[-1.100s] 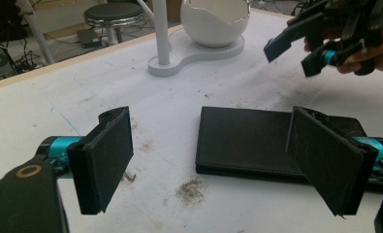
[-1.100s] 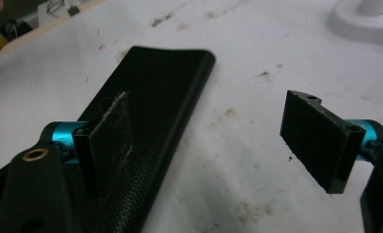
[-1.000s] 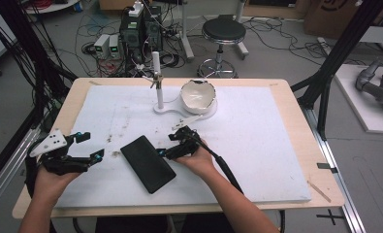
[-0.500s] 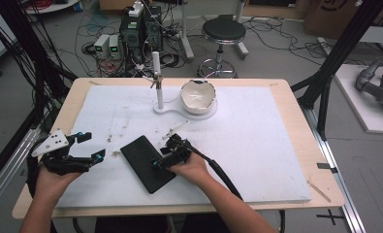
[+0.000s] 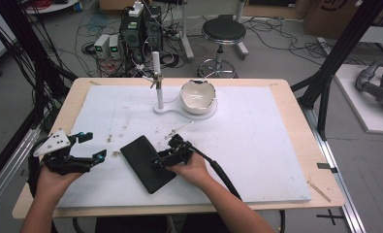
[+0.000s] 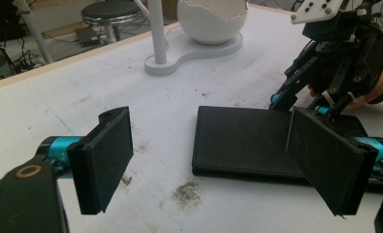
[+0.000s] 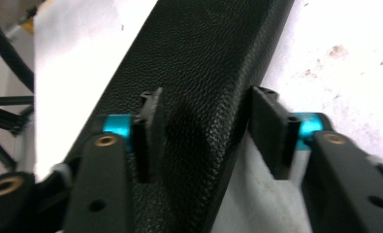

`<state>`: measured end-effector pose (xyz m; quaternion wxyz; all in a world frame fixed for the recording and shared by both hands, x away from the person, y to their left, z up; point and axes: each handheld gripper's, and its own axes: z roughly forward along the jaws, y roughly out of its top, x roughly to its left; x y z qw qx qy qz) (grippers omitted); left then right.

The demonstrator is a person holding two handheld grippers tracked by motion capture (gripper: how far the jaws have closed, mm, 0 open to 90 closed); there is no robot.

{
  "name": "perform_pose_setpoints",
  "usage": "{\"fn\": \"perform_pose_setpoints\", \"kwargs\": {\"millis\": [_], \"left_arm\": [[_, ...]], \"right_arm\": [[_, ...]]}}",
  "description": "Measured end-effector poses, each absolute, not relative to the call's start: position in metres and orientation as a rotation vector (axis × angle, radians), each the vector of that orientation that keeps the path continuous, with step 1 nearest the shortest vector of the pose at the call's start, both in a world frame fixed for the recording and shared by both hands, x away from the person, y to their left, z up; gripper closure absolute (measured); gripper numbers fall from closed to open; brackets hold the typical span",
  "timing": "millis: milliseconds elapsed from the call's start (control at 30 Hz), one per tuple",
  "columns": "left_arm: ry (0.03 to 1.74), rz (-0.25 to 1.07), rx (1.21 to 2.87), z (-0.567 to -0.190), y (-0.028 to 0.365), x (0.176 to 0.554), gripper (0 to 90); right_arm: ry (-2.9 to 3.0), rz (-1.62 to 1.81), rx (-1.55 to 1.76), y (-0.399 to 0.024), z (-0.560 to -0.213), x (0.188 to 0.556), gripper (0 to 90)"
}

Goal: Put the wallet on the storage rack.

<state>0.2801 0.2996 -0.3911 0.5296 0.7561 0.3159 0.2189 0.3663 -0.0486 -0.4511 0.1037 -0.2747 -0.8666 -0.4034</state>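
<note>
On the white mat (image 5: 257, 145), from largest to smallest:
- black leather wallet (image 5: 147, 163) is lying flat at the near middle.
- right gripper (image 5: 164, 160) is straddling the wallet's right edge, jaws half-wide and just been closing, one pad (image 7: 150, 128) resting on the leather, the other beside the edge.
- left gripper (image 5: 94, 146) is hovering left of the wallet, jaws gaping wide, holding nothing.
</note>
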Motion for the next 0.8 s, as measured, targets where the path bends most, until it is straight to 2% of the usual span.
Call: {"fn": "perform_pose_setpoints", "kwargs": {"millis": [200, 367, 567, 800], "left_arm": [[0.755, 0.529, 1.805, -0.391, 0.3, 0.279, 17.1], [0.759, 0.527, 1.809, -0.392, 0.301, 0.28, 17.1], [0.761, 0.528, 1.802, -0.391, 0.303, 0.279, 17.1], [0.758, 0.53, 1.803, -0.392, 0.303, 0.28, 17.1]], "right_arm": [[-2.498, -1.203, -0.81, -0.053, -0.452, 0.369, 72.8], [-2.522, -1.228, -0.781, -0.053, -0.449, 0.366, 81.2], [-2.511, -1.26, -0.764, -0.056, -0.443, 0.365, 83.3], [-2.529, -1.389, -0.725, -0.074, -0.415, 0.363, 83.4]]}}
